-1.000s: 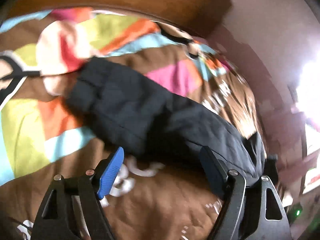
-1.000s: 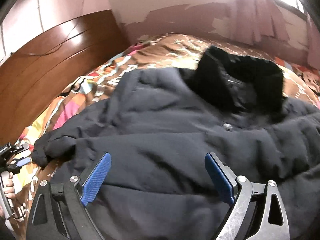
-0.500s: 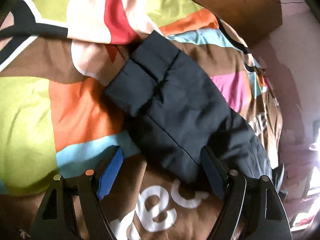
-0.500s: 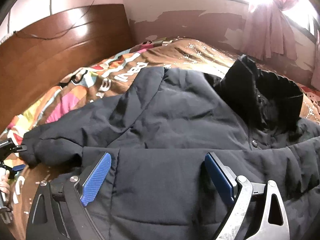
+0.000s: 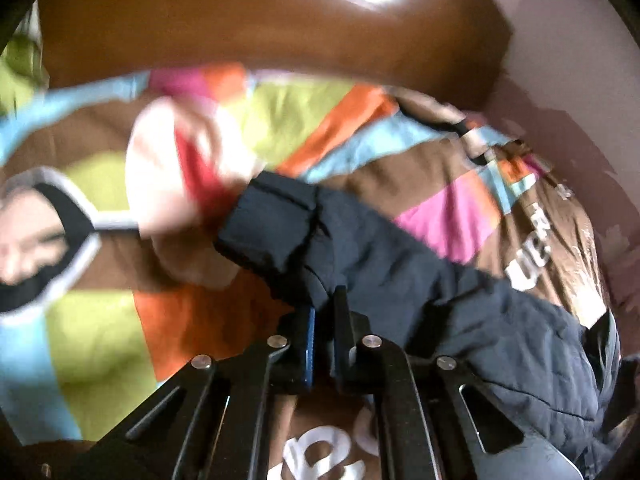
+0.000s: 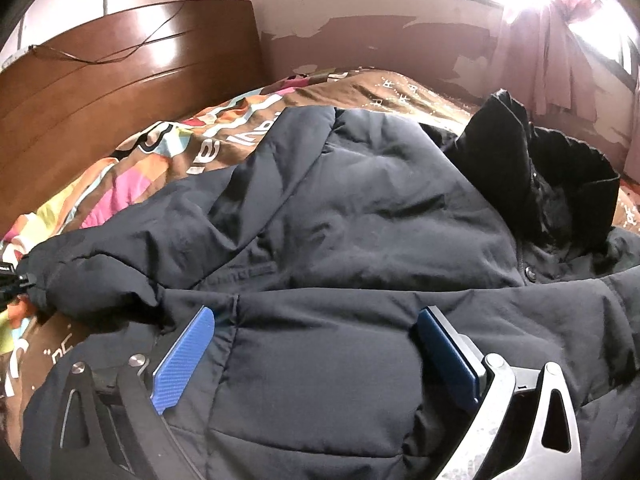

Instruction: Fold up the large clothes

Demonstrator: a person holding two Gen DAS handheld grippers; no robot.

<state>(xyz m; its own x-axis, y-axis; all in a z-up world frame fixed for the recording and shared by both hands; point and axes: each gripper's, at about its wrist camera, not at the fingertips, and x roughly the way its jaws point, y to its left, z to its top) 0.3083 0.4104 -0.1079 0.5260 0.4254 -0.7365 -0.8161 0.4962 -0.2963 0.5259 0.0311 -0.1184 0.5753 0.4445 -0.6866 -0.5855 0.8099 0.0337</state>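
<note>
- Dark padded jacket [image 6: 360, 216] lies spread on the bed, over the patchwork bedspread [image 5: 92, 344]; collar [image 6: 552, 184] toward the curtained window, one sleeve [image 5: 320, 240] stretched toward the wooden headboard [image 6: 100, 92].
- Left tongs [image 5: 322, 312]: jaws have just been closing and now stand nearly together, pinching the sleeve's edge near the cuff. Likely reason: a hold on the sleeve end lets it be carried across the body for the first fold.
- Right tongs [image 6: 316, 356]: jaws wide apart, straddling the jacket's body fabric, pads not pressing. Probably poised to pin or gather the torso.
- Risk: puffy filling may slip from a shallow pinch.
</note>
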